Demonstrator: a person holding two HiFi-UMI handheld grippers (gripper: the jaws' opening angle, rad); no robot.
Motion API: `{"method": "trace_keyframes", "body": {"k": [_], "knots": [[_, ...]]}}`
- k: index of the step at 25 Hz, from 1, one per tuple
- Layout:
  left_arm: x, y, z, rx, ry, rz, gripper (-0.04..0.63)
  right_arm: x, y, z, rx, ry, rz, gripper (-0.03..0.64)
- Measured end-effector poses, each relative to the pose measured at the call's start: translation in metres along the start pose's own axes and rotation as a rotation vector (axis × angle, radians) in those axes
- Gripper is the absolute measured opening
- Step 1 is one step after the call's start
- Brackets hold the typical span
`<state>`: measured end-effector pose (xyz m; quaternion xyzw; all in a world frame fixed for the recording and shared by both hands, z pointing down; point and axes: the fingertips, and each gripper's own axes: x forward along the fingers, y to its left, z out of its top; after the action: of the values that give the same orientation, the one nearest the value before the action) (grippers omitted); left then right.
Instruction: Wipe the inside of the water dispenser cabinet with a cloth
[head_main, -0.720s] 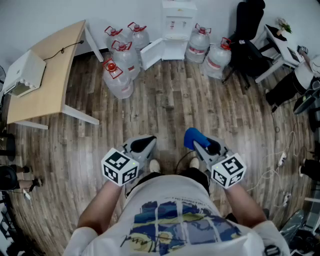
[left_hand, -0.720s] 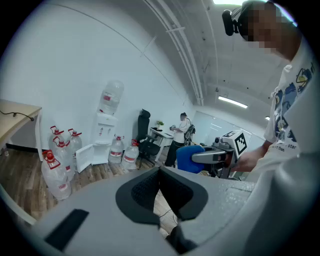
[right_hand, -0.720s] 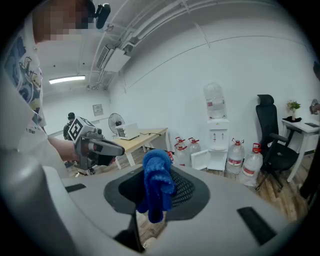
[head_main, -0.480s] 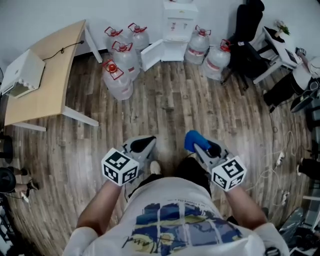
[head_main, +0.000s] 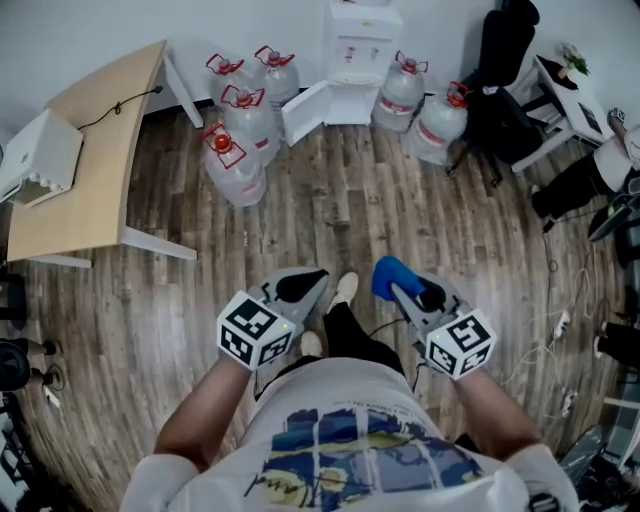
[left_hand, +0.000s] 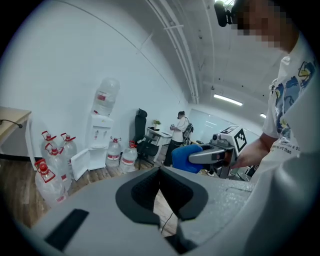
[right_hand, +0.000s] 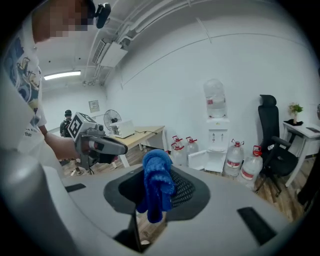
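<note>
Now a foot swings forward between the grippers, so the walk-up is under way. The right gripper pinches the blue cloth; the left gripper is pressed together, empty. The water dispenser, its cabinet door open, stands well ahead: no wiping yet.

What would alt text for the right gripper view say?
The right gripper is shut on a blue cloth. Ahead, a white water dispenser stands against the wall with its cabinet door open, water bottles beside it.
</note>
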<state>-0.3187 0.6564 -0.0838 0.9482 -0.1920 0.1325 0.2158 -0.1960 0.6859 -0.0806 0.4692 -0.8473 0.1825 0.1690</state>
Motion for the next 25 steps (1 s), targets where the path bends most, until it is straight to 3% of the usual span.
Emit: {"method": "trace_keyframes", "body": {"k": [5, 16, 25], "knots": [[0.052, 0.034, 0.033, 0.043, 0.043, -0.004, 0.002, 0.039, -0.059, 0.028, -0.014, -0.033, 0.018, 0.101], [0.192, 0.098, 0.16, 0.196, 0.071, -0.014, 0.002, 0.092, -0.219, 0.128, -0.157, -0.078, 0.011, 0.103], [0.277, 0.155, 0.201, 0.207, 0.09, -0.041, 0.002, 0.155, -0.311, 0.167, -0.208, -0.061, -0.02, 0.103]]}}
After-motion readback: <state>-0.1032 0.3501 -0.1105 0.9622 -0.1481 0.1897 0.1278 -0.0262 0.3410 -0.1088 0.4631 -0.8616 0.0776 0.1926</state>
